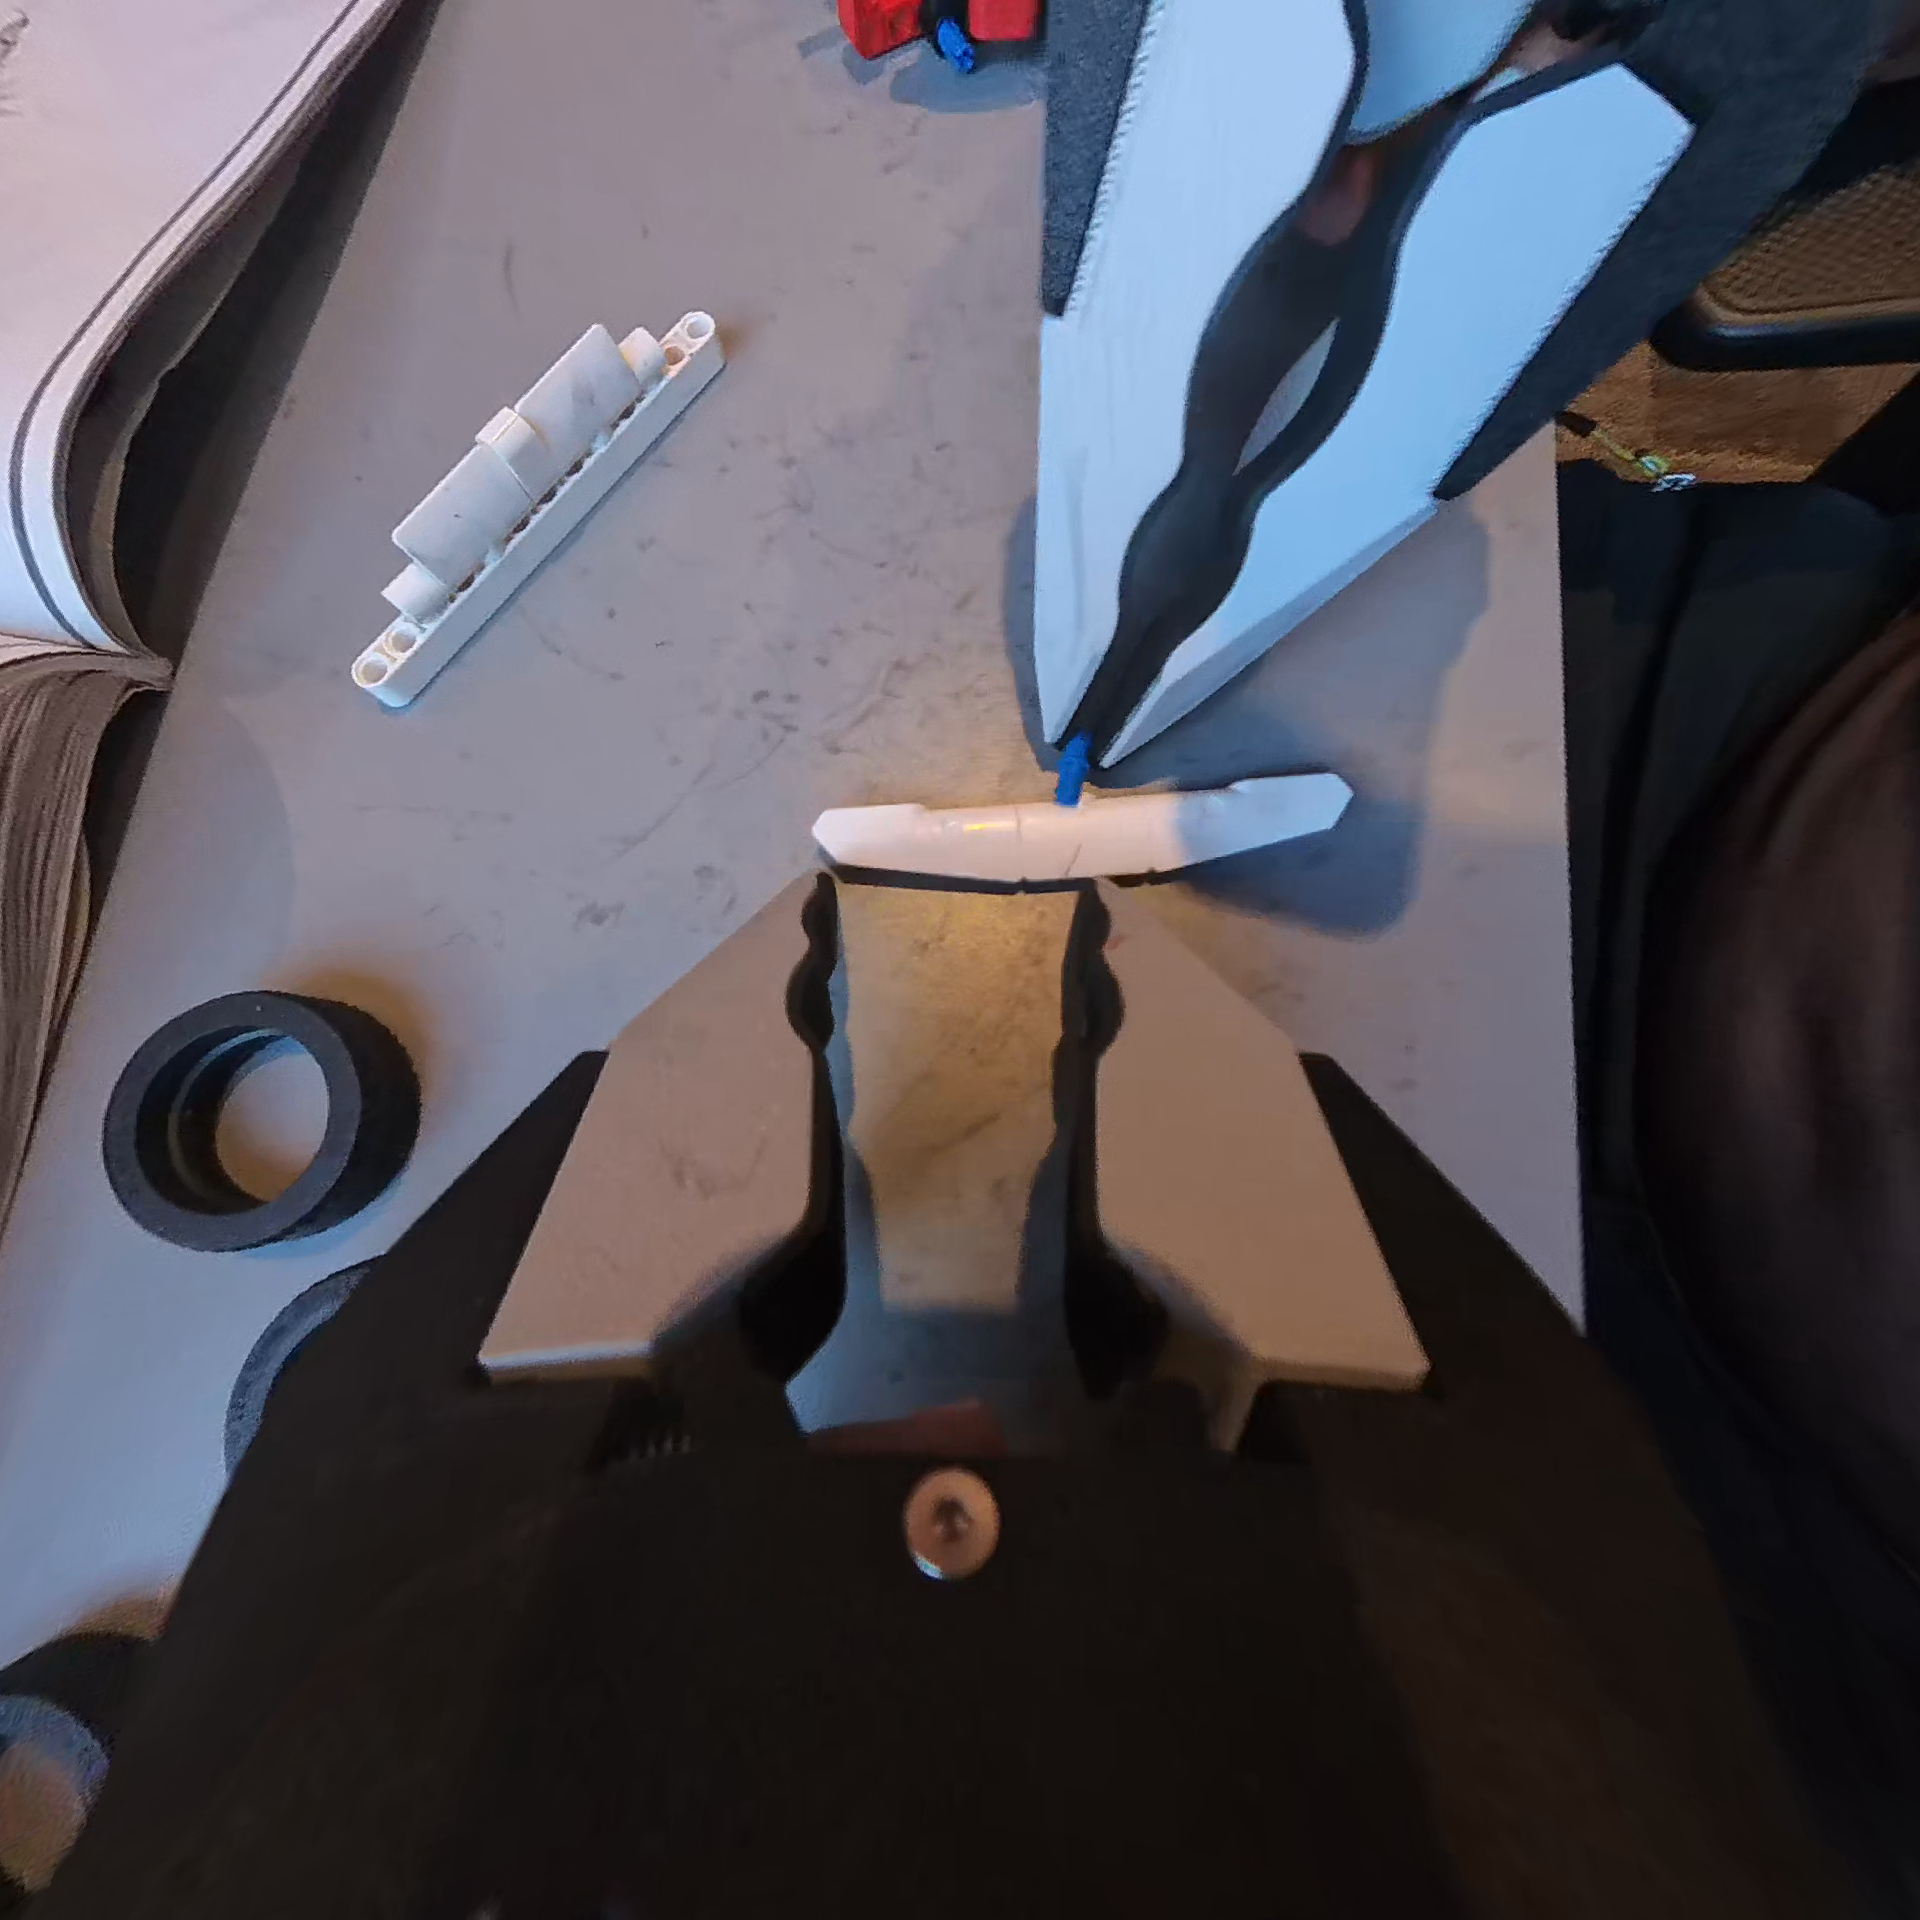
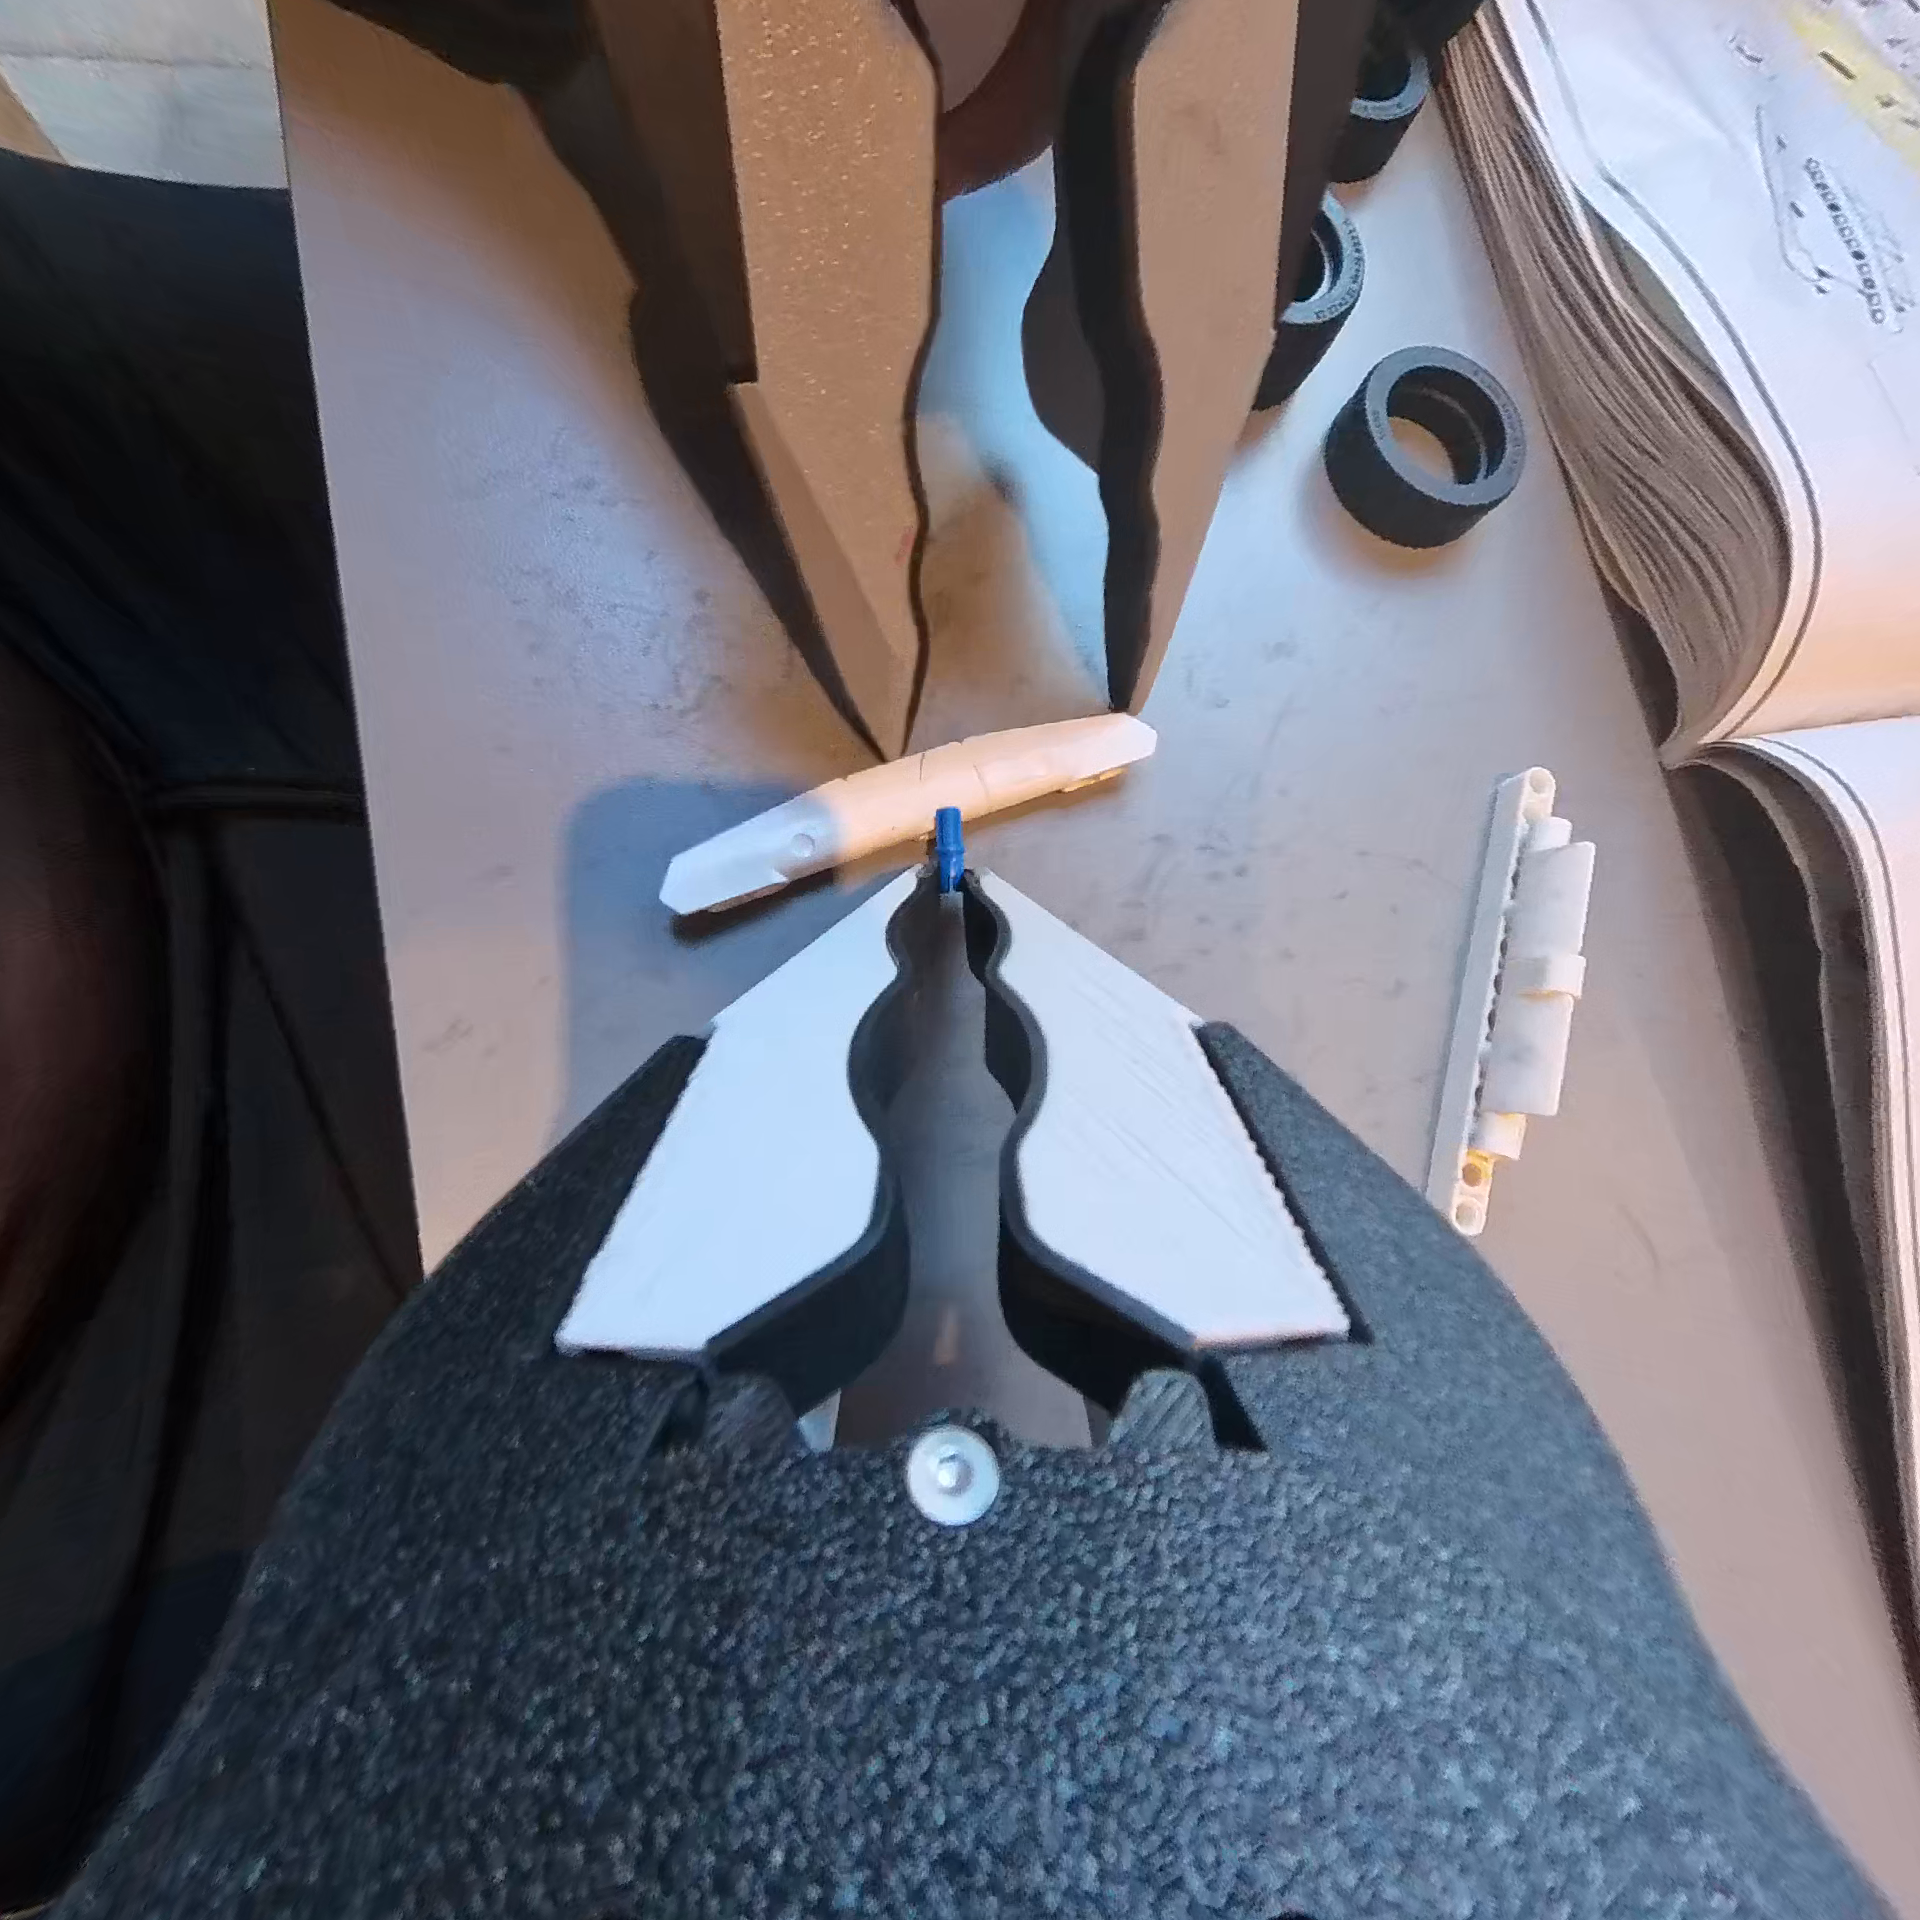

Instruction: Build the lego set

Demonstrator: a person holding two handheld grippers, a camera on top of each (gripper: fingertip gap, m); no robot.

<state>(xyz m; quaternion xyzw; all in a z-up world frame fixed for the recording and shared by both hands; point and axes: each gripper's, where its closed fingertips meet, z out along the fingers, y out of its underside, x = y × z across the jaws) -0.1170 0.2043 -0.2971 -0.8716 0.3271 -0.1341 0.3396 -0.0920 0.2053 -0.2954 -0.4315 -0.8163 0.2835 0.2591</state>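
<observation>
A long white curved panel piece (image 1: 1081,831) (image 2: 914,800) lies across the grey table. My left gripper (image 1: 956,891) (image 2: 1013,727) has its jaws apart, and both fingertips touch one long side of the panel. I cannot tell whether they clamp any part of it. My right gripper (image 1: 1081,743) (image 2: 945,881) comes from the opposite side. It is shut on a small blue pin (image 1: 1070,774) (image 2: 947,847), whose free end meets the middle of the panel.
A white beam assembly (image 1: 540,509) (image 2: 1517,987) lies apart on the table. A black tyre (image 1: 260,1117) (image 2: 1429,447) stands nearby, with more tyres (image 2: 1330,270) behind the left gripper. An open instruction booklet (image 1: 104,312) (image 2: 1714,416) borders the table. Red parts (image 1: 883,26) lie far off. The table edge (image 1: 1558,935) is close. My two grippers' fingertips are within a few centimetres of each other.
</observation>
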